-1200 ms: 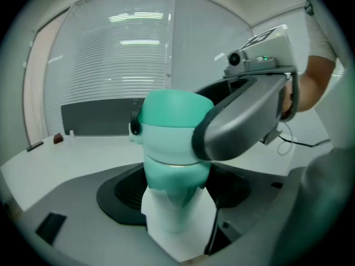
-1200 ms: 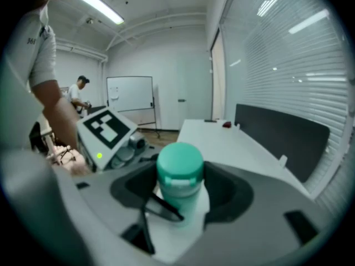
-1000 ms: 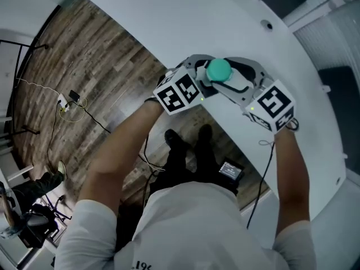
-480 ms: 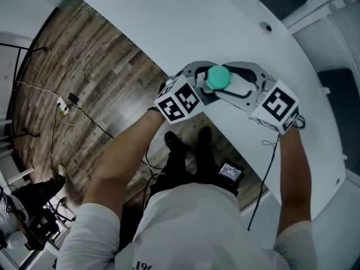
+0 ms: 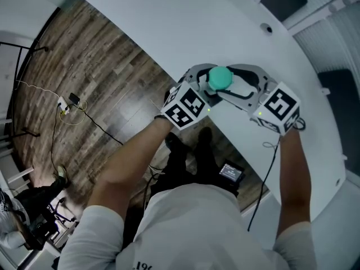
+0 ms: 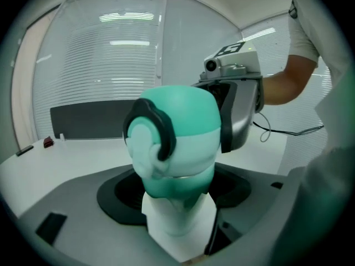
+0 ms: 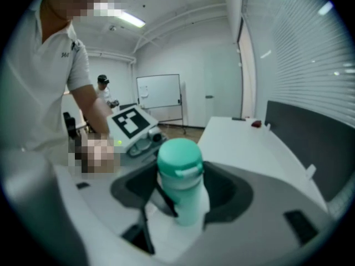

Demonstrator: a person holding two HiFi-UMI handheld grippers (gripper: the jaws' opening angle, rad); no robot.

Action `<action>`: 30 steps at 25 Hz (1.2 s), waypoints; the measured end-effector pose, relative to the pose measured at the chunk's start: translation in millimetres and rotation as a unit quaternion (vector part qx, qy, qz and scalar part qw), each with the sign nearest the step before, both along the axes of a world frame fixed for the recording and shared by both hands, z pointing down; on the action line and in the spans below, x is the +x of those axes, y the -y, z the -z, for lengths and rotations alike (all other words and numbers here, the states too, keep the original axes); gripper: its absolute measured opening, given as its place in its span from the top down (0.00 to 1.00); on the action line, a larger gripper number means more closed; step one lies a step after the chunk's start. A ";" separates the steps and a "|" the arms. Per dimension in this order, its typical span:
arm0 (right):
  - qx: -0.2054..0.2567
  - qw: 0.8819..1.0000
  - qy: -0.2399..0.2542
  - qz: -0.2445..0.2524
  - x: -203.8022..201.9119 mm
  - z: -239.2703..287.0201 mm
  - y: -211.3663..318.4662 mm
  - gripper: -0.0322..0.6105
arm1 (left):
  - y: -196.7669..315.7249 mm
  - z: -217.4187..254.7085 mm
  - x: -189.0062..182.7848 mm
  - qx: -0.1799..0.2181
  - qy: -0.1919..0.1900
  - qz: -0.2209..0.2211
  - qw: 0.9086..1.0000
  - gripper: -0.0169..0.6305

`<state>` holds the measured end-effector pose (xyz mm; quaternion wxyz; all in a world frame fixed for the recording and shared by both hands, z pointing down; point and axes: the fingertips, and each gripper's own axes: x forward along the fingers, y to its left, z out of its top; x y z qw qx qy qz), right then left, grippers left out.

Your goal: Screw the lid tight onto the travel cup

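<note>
- Head view has both grippers meeting over the near edge of the white table (image 5: 169, 27), with the travel cup (image 5: 218, 79) upright between them.
- Left gripper (image 5: 206, 83) is closed round the cup; in the left gripper view its dark pads sit against the pale body (image 6: 177, 218) just under the lid (image 6: 177, 132).
- Right gripper (image 5: 233, 84) stands wide, yet the right gripper view shows the cup's body filling that gap, so it appears to be clamped there rather than free.
- To tighten well, I judge that one gripper should only brace the body while the other takes the lid itself; two grips on the body turn nothing.
- Keep the twist about the cup's own axis and the lid level, so the thread does not cross.
- Mind the black strap (image 7: 166, 201) hanging down the side: it could get pinched under a pad and let the grip slip.
- Lid is teal, domed and smooth, with a dark curved band (image 6: 162, 127) round a paler cap on one side.
- Body is a lighter mint-white, narrower than the lid, and likely slippery.
- Lid sits on the cup already; whether it is fully tight I cannot tell.
</note>
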<state>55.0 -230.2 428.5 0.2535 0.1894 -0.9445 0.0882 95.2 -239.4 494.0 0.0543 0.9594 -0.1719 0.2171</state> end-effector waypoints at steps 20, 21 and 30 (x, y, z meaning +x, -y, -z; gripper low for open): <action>0.007 0.995 0.006 -0.094 12.5 -2.8 1.2 0.52 | 3.6 19.6 -8.6 0.011 0.008 0.050 0.999 0.47; 0.006 0.995 0.006 -0.097 13.1 -2.4 1.7 0.52 | 3.9 20.6 -9.6 0.012 0.007 0.052 0.999 0.47; 0.005 0.993 0.011 -0.114 17.1 4.0 -2.8 0.52 | 1.0 27.3 -20.0 0.012 0.003 0.063 0.998 0.47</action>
